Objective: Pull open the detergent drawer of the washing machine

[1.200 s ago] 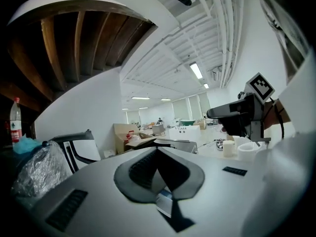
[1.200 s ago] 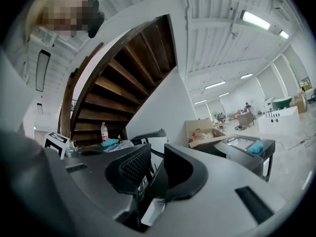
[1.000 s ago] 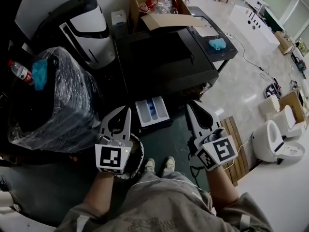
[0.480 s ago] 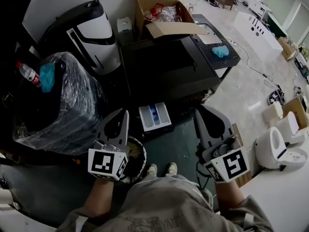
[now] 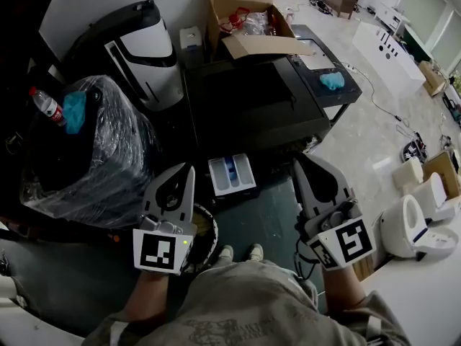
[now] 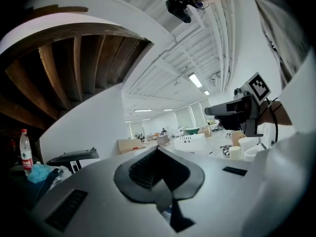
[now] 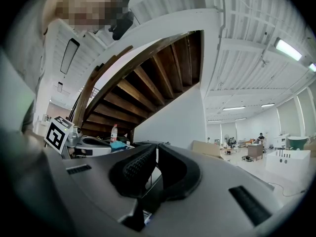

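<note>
Drawer (image 5: 232, 174) juts from the washer (image 5: 252, 99), between left gripper (image 5: 186, 173) and right gripper (image 5: 300, 166) — neither touching it, so the pull looks done. Left gripper view: jaws together, empty. Right gripper view: closed on nothing — parked clear, I'd say.

One drawer (image 5: 232, 174), one bottle (image 5: 45, 107) (red-capped)

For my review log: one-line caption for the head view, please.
Left gripper and right gripper, both shut and empty, flank the open detergent drawer of the black washing machine.
</note>
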Demonstrator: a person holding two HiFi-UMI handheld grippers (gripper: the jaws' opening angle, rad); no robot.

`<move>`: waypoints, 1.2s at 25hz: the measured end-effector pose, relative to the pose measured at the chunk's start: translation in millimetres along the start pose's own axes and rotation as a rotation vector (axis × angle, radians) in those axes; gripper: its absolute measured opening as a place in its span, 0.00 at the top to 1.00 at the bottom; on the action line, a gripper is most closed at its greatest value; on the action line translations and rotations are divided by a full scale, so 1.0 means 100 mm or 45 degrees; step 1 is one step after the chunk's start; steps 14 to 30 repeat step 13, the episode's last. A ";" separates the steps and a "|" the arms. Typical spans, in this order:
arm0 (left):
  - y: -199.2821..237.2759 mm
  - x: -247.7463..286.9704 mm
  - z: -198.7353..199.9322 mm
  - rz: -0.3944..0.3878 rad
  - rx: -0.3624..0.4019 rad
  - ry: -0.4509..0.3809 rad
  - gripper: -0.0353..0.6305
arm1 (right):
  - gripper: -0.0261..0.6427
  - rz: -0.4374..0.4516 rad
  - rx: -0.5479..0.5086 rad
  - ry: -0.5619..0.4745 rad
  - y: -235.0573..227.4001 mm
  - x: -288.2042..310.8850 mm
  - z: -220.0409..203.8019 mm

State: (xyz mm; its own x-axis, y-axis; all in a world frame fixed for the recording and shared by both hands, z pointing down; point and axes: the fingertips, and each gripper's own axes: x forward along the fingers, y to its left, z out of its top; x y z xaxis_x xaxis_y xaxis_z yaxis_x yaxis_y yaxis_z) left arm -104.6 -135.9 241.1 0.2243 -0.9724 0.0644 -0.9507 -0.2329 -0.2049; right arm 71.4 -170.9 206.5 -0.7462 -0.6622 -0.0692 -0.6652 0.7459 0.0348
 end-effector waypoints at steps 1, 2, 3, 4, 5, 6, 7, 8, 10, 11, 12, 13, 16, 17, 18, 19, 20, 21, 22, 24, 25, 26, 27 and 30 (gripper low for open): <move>0.00 0.00 0.00 0.003 0.005 0.002 0.92 | 0.90 0.001 0.001 0.004 0.00 0.00 -0.01; 0.00 0.00 0.00 0.005 0.008 0.005 0.92 | 0.90 0.003 0.001 0.008 0.00 0.01 -0.01; 0.00 0.00 -0.01 0.006 0.010 0.007 0.92 | 0.90 0.005 0.001 0.010 0.00 0.01 -0.01; 0.00 0.00 -0.01 0.006 0.010 0.009 0.92 | 0.90 0.007 0.000 0.012 -0.01 0.02 -0.01; -0.01 0.00 -0.01 0.006 0.012 0.010 0.92 | 0.90 0.008 -0.003 0.015 -0.01 0.02 -0.01; -0.02 0.00 -0.01 0.006 0.013 0.012 0.92 | 0.90 0.008 -0.007 0.017 -0.02 0.02 0.00; -0.02 0.01 -0.01 0.006 0.014 0.014 0.92 | 0.90 0.009 -0.010 0.019 -0.03 0.01 0.00; -0.03 0.00 -0.01 0.006 0.016 0.017 0.92 | 0.90 0.009 -0.013 0.020 -0.04 0.01 0.00; -0.05 0.00 -0.01 0.006 0.020 0.019 0.92 | 0.90 0.008 -0.015 0.024 -0.05 -0.01 -0.01; -0.06 0.00 -0.01 0.006 0.021 0.020 0.92 | 0.90 0.008 -0.016 0.026 -0.06 -0.01 -0.01; -0.07 0.00 0.00 0.007 0.021 0.020 0.92 | 0.90 0.007 -0.017 0.028 -0.06 -0.02 -0.01; -0.08 0.00 0.00 0.008 0.022 0.019 0.92 | 0.90 0.006 -0.018 0.031 -0.07 -0.03 -0.02; -0.08 0.00 0.00 0.008 0.022 0.019 0.92 | 0.90 0.006 -0.018 0.031 -0.07 -0.03 -0.02; -0.08 0.00 0.00 0.008 0.022 0.019 0.92 | 0.90 0.006 -0.018 0.031 -0.07 -0.03 -0.02; -0.08 0.00 0.00 0.008 0.022 0.019 0.92 | 0.90 0.006 -0.018 0.031 -0.07 -0.03 -0.02; -0.08 0.00 0.00 0.008 0.022 0.019 0.92 | 0.90 0.006 -0.018 0.031 -0.07 -0.03 -0.02; -0.08 0.00 0.00 0.008 0.022 0.019 0.92 | 0.90 0.006 -0.018 0.031 -0.07 -0.03 -0.02; -0.08 0.00 0.00 0.008 0.022 0.019 0.92 | 0.90 0.006 -0.018 0.031 -0.07 -0.03 -0.02; -0.08 0.00 0.00 0.008 0.022 0.019 0.92 | 0.90 0.006 -0.018 0.031 -0.07 -0.03 -0.02; -0.08 0.00 0.00 0.008 0.022 0.019 0.92 | 0.90 0.006 -0.018 0.031 -0.07 -0.03 -0.02; -0.08 0.00 0.00 0.008 0.022 0.019 0.92 | 0.90 0.006 -0.018 0.031 -0.07 -0.03 -0.02; -0.08 0.00 0.00 0.008 0.022 0.019 0.92 | 0.90 0.006 -0.018 0.031 -0.07 -0.03 -0.02; -0.08 0.00 0.00 0.008 0.022 0.019 0.92 | 0.90 0.006 -0.018 0.031 -0.07 -0.03 -0.02; -0.08 0.00 0.00 0.008 0.022 0.019 0.92 | 0.90 0.006 -0.018 0.031 -0.07 -0.03 -0.02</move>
